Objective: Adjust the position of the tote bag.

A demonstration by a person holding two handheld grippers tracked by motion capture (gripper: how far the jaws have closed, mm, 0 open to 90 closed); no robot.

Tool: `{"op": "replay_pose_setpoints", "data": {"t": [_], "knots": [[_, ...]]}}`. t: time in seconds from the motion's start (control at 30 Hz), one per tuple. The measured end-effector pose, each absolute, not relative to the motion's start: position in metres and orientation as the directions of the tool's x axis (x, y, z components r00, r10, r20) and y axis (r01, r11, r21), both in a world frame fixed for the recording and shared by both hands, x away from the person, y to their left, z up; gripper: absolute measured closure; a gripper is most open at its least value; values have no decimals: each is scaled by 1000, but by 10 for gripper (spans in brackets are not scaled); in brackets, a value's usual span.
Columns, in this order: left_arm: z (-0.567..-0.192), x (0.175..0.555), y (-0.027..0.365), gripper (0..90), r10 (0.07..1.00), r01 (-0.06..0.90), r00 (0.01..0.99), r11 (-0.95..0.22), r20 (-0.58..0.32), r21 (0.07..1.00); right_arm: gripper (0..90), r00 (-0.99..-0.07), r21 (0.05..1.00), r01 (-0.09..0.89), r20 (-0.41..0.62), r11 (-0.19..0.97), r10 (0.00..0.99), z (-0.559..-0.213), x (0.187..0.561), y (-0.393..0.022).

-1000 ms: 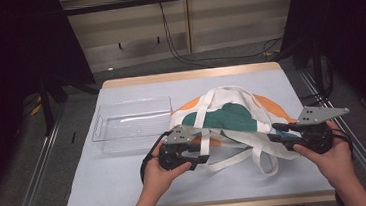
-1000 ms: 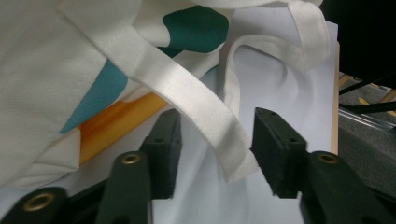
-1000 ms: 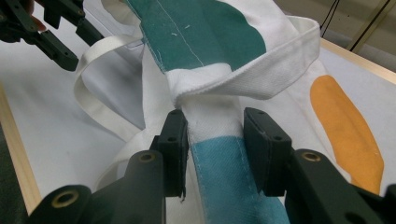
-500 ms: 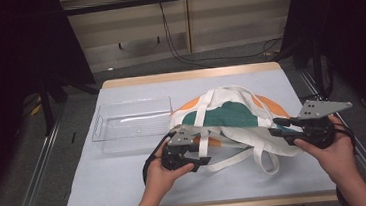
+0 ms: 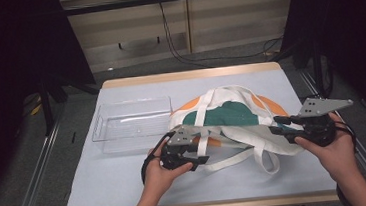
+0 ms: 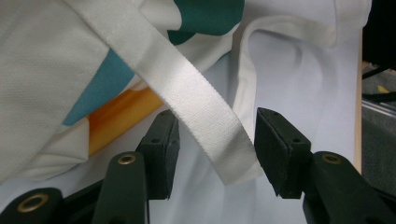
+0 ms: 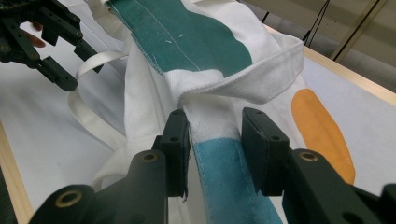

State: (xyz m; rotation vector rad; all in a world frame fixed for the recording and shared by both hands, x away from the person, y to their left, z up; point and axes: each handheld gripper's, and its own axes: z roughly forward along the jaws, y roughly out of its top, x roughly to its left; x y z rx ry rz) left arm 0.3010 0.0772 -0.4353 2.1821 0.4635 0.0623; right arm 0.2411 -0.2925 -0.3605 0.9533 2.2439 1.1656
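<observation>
A white tote bag [image 5: 227,114] with green, orange and teal patches lies crumpled on the table's right half. My left gripper [image 5: 202,157] is at the bag's near left side. In the left gripper view it [image 6: 215,140] is open, with a white strap [image 6: 196,102] running loosely between its jaws. My right gripper [image 5: 276,124] is at the bag's right edge. In the right gripper view it [image 7: 215,135] is open around a teal and white fold of the bag [image 7: 219,154]. The fold nearly fills the gap between the jaws. The left gripper [image 7: 56,46] shows farther off, with a strap loop [image 7: 98,60] by it.
A clear plastic tray [image 5: 132,125] stands just left of the bag. A pale cloth [image 5: 103,185] covers the table, with a wooden edge [image 5: 183,76] at the back. Metal rails [image 5: 32,186] flank both sides. Loose strap loops [image 5: 269,160] trail toward the front edge.
My right gripper has shifted a little to the right and slightly up at the bag's edge. The left gripper has barely moved.
</observation>
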Motion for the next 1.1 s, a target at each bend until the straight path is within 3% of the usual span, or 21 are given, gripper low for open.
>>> {"op": "replay_pose_setpoints", "data": {"t": [0.2, 0.23, 0.43, 1.1], "knots": [[-429, 302, 79, 611, 346, 298, 931, -526, -119, 796, 630, -669, 834, 369, -69, 411, 740, -358, 243, -292], [-425, 302, 79, 693, 334, 284, 936, -539, -108, 793, 632, -665, 830, 377, -67, 411, 744, -357, 244, -292], [-413, 299, 77, 846, 300, 272, 946, -537, -120, 799, 635, -656, 836, 383, -54, 392, 753, -353, 249, -296], [-403, 287, 82, 879, 233, 236, 965, -569, -121, 788, 730, -598, 834, 428, -28, 348, 801, -321, 280, -302]]}}
